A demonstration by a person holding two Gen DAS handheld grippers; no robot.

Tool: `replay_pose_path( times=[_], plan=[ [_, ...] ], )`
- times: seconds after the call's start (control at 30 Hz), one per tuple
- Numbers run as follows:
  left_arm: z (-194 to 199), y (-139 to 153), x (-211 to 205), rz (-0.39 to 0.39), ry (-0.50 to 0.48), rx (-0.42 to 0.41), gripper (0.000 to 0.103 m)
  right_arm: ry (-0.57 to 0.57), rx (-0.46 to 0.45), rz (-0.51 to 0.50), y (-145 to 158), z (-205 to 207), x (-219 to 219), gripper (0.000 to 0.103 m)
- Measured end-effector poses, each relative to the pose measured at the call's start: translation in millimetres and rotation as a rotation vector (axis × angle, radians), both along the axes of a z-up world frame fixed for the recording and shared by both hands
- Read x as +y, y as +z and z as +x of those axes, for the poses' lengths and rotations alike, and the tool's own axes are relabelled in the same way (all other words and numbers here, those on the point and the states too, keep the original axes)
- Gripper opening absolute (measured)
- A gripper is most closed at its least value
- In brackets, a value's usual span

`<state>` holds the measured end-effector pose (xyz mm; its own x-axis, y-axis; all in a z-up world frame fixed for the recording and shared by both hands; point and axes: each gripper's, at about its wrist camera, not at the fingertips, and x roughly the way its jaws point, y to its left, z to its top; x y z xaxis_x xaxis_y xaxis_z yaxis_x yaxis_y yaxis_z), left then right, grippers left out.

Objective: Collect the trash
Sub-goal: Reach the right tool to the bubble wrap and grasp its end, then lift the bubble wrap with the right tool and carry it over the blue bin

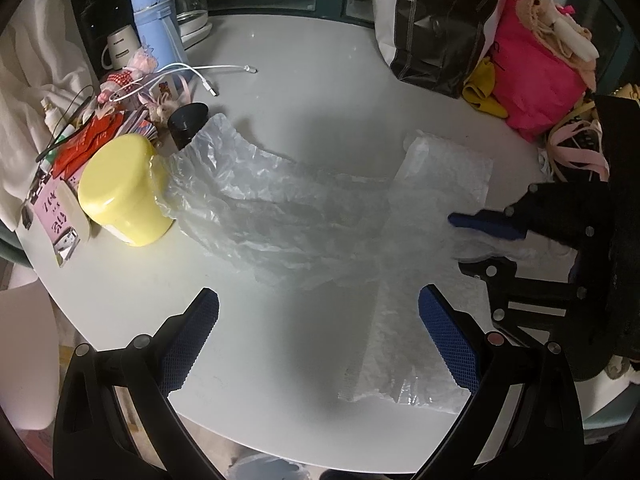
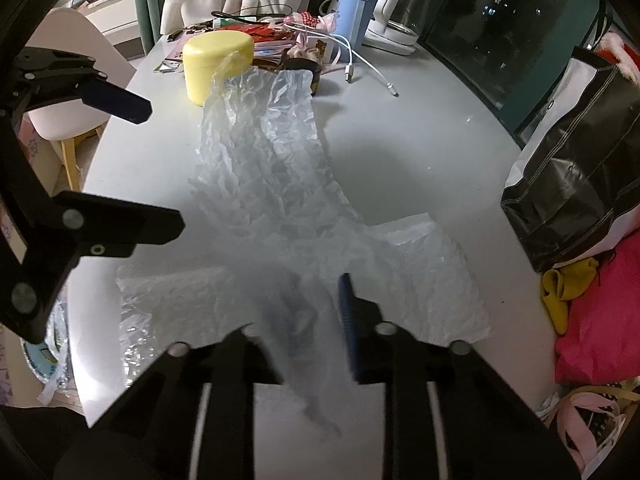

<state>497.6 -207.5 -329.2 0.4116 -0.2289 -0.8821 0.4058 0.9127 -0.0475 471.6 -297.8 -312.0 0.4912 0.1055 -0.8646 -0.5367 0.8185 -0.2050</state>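
Very little lettering can be made out from here. The white bag [image 1: 382, 4] standing at the far edge of the desk [image 1: 312, 92] carries bold black capitals cut off by the dark bag in front of it: the top line ends in "ATO" and the line beneath ends in "EN", and the start of both words is hidden. The pink card [image 1: 56, 216] lying flat beside the yellow tub [image 1: 124, 192] has large dark characters printed on it, but they are too distorted to read. The small white mug [image 1: 120, 48] bears a dark line of print that is too tiny to make out.
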Motion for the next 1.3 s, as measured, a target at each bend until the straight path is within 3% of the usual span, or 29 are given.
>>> replay_pose_path(
  times=[0.67, 1.3],
  plan=[
    [-38, 22, 17, -0.001, 0.045, -0.032, 0.097, -0.023, -0.01, 0.09, 34, -19, -2, 0.012],
    [-115, 52, 56, -0.022, 0.135, -0.1, 0.097, 0.048, -0.081, 0.119, 83, -74, 25, 0.012]
  ],
)
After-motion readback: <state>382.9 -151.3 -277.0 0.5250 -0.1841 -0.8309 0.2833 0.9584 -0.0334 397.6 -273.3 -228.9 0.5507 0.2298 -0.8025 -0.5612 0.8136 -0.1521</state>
